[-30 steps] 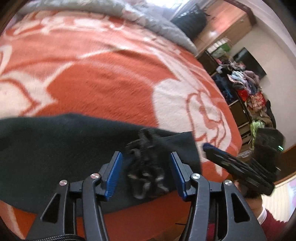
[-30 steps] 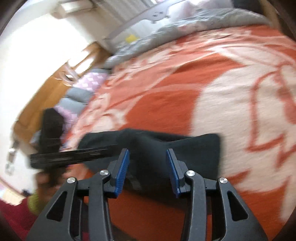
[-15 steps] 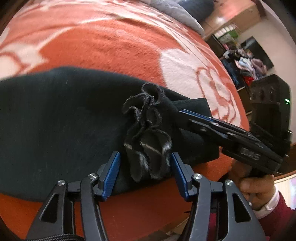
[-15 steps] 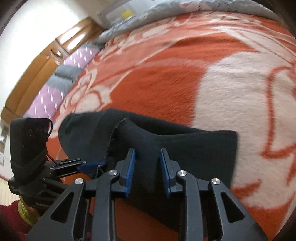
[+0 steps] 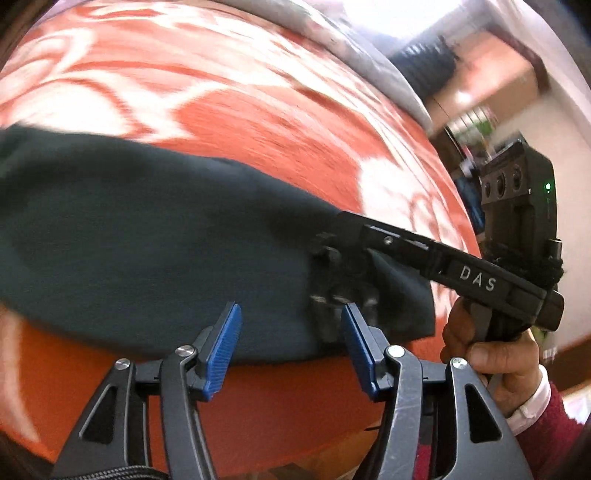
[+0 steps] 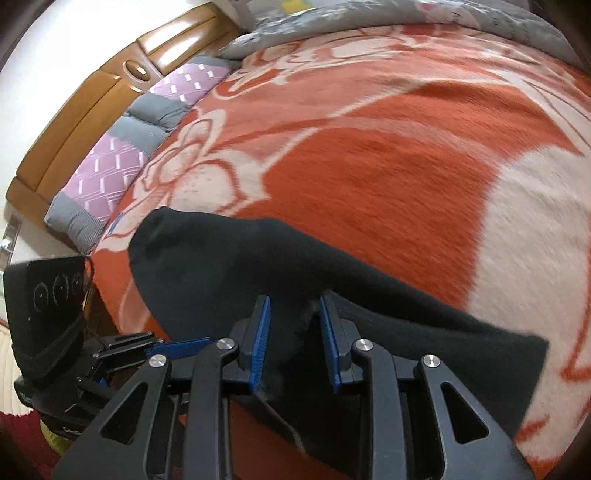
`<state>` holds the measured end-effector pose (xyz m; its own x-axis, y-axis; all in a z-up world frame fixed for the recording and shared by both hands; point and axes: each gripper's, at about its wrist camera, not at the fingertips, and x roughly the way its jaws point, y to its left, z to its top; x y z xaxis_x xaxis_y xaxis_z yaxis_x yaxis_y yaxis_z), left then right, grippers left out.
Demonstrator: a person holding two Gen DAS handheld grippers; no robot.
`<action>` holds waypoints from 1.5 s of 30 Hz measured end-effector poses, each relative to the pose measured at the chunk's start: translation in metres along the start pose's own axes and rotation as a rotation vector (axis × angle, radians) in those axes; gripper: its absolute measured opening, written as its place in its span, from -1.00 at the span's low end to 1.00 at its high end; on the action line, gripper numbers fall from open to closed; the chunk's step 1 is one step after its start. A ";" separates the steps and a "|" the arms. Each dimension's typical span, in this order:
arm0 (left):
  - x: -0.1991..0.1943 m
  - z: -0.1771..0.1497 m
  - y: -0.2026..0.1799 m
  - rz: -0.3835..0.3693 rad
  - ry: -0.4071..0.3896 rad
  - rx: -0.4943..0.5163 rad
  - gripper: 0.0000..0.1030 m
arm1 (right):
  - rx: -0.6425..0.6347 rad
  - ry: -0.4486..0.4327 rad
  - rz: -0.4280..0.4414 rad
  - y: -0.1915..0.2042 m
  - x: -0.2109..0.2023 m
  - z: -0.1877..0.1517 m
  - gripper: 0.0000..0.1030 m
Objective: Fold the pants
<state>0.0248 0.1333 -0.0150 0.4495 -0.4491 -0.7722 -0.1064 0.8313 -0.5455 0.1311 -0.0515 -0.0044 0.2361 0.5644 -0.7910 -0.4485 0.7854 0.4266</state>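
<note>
Dark pants (image 5: 147,236) lie in a long band across the near edge of an orange and white blanket (image 5: 280,122). My left gripper (image 5: 291,347) is open and empty, its blue pads over the pants' near edge. My right gripper (image 6: 291,339) is closed down on a raised bunch of the dark pants (image 6: 332,280) and also shows in the left wrist view (image 5: 332,258) at the pants' crumpled right end. The left gripper also shows low at the left in the right wrist view (image 6: 122,350).
A wooden headboard (image 6: 85,92) and purple and grey pillows (image 6: 122,155) lie at the bed's left end. A grey quilt (image 6: 406,14) runs along the far side. Shelves with clutter (image 5: 469,147) stand beyond the bed's right end.
My right gripper has closed further on the bunched end of the pants and lifted it. My left gripper has drifted left off the crumpled end and stays open.
</note>
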 end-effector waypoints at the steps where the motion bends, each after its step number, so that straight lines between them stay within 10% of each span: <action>1: -0.010 -0.003 0.012 0.013 -0.023 -0.038 0.12 | -0.012 0.008 0.010 0.008 0.006 0.005 -0.44; 14: -0.077 -0.028 0.131 0.143 -0.194 -0.431 0.20 | -0.195 0.126 0.055 0.090 0.082 0.054 -0.42; 19: -0.086 -0.025 0.172 0.145 -0.212 -0.548 0.26 | -0.252 0.155 0.061 0.119 0.111 0.072 -0.06; 39: -0.072 0.018 0.229 0.118 -0.296 -0.685 0.32 | -0.480 0.326 0.122 0.187 0.216 0.115 -0.06; 42: -0.071 0.020 0.224 0.154 -0.297 -0.661 0.27 | -0.479 0.367 0.148 0.187 0.221 0.111 -0.07; 45: -0.066 0.028 0.216 0.224 -0.281 -0.604 -0.30 | -0.514 0.363 0.146 0.190 0.217 0.103 -0.37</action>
<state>-0.0036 0.3520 -0.0729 0.5622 -0.1189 -0.8184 -0.6611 0.5300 -0.5311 0.1863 0.2466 -0.0497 -0.1244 0.4637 -0.8772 -0.8312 0.4342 0.3473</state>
